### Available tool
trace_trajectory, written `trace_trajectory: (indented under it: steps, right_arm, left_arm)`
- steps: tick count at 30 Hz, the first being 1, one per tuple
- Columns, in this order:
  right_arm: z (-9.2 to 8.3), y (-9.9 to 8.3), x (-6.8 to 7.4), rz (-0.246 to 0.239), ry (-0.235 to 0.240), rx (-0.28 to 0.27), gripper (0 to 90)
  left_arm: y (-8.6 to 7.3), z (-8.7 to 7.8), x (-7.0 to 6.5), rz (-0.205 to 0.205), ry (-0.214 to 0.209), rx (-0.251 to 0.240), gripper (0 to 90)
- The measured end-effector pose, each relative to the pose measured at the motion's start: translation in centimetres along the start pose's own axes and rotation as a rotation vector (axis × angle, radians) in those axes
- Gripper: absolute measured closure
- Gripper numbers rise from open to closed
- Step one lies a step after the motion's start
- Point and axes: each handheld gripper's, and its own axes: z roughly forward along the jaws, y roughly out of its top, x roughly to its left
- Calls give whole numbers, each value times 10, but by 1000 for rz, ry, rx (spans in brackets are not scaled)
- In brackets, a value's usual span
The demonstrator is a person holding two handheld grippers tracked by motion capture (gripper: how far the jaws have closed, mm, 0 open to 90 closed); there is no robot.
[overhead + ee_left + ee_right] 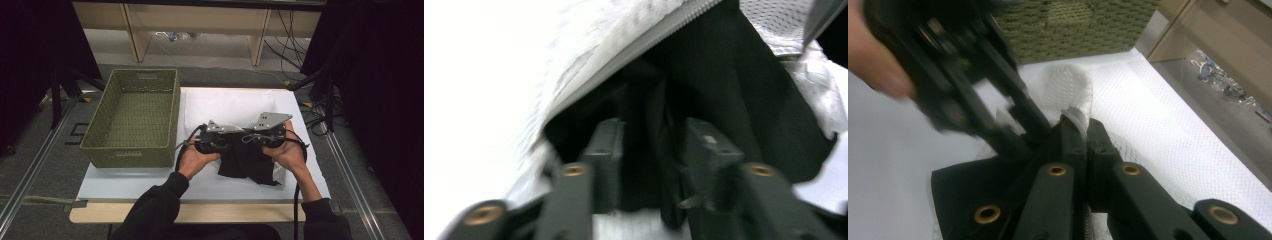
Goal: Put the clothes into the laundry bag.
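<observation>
A black garment lies partly inside a white mesh bag on the table in front of the person. In the left gripper view, the bag's zipped rim arches over the dark cloth. My left gripper is open inside the bag's mouth; a fold of the black cloth hangs loosely between its jaws. My right gripper is shut on the bag's white mesh edge and holds it up. In the high view, the left gripper and the right gripper meet tip to tip over the cloth.
A green woven basket stands at the table's left, close to the left hand. White sheeting covers the tabletop beyond the grippers. Wooden furniture legs and cables are on the floor behind the table.
</observation>
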Motion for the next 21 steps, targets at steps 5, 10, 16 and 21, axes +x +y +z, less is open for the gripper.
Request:
trace_trajectory:
  steps: [5,10,16,21]
  right_arm:
    - [2,1,2,-3,1,13,899]
    - [2,1,2,-9,1,14,899]
    - [2,1,1,-10,5,12,899]
    - [1,1,1,-8,1,6,899]
  left_arm:
    - [-11,-22,8,10,54,31,492]
    - [-21,-20,17,44,146,126,452]
    - [-29,2,24,46,168,169,469]
    - [-36,18,31,33,224,214,478]
